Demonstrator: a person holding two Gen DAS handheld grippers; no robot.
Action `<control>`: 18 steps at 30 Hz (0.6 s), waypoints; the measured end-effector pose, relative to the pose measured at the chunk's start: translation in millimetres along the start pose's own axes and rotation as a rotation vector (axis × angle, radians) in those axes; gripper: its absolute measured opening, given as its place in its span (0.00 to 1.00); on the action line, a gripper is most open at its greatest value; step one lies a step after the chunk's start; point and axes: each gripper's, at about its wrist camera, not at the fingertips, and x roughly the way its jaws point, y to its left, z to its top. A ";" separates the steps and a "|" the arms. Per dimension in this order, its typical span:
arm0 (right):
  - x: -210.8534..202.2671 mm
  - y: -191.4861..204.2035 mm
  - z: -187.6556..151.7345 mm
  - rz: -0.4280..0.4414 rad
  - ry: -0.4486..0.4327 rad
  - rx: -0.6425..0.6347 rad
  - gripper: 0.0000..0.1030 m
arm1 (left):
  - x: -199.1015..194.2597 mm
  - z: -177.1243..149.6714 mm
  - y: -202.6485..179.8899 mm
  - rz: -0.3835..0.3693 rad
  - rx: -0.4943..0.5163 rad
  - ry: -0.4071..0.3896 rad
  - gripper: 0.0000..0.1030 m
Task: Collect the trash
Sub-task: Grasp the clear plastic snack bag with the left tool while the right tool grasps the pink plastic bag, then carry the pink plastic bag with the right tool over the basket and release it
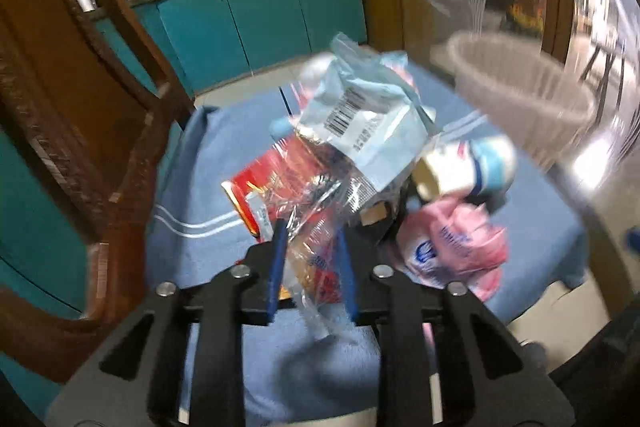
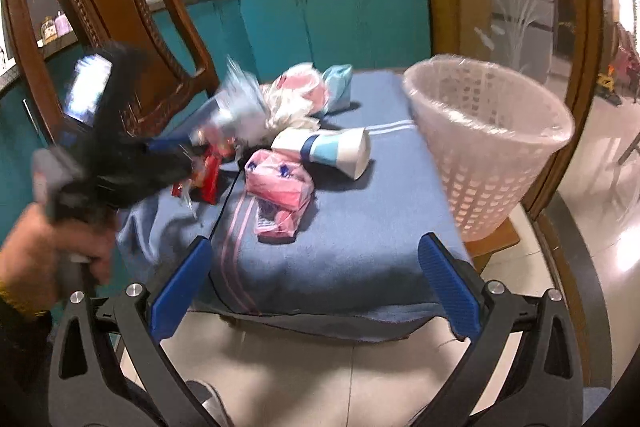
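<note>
Blue blanket-covered table (image 2: 340, 259): left gripper (image 1: 310, 267) clamps a clear crinkly wrapper (image 1: 316, 227); next, swing to the white lattice basket (image 2: 492, 155); right gripper (image 2: 316, 291) gapes, holding nothing.

The right gripper (image 2: 312, 291) hangs off the near edge of the blue-covered table (image 2: 352, 251), its blue pads spread wide with nothing between them. Over to the left, a hand (image 2: 48, 251) grips the other tool, the left gripper (image 2: 200, 151), blurred, its tips pinching a crinkly clear wrapper (image 2: 236, 107). On the cloth lie a pink packet (image 2: 280, 183), a blue-and-white paper cup (image 2: 336, 149) on its side and a red wrapper (image 2: 210, 179). A white lined basket (image 2: 488, 155) stands at the table's right edge, tilted.
</note>
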 end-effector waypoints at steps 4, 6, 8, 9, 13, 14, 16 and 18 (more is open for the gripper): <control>33.4 6.8 12.0 0.045 0.072 0.033 0.98 | -41.1 7.3 27.0 -0.038 -0.120 -0.116 0.23; 50.3 12.5 18.6 0.043 0.088 0.031 0.98 | -57.7 7.4 50.1 -0.095 -0.236 -0.169 0.21; 71.8 20.6 26.0 0.015 0.100 0.016 0.98 | -67.8 8.2 66.1 -0.134 -0.310 -0.189 0.19; 79.2 22.4 28.1 0.001 0.098 0.009 0.98 | -70.3 11.7 69.9 -0.134 -0.326 -0.198 0.19; 111.7 28.8 33.7 -0.055 0.088 -0.029 0.88 | -79.3 8.9 88.9 -0.128 -0.399 -0.220 0.19; 119.1 29.6 32.9 -0.059 0.097 -0.042 0.63 | -77.9 6.5 90.7 -0.134 -0.399 -0.205 0.19; 119.4 24.9 32.3 -0.039 0.098 -0.021 0.50 | -73.5 3.7 90.7 -0.132 -0.400 -0.172 0.19; 110.8 20.3 30.9 -0.001 0.117 0.020 0.46 | -67.6 -1.5 85.4 -0.138 -0.397 -0.126 0.18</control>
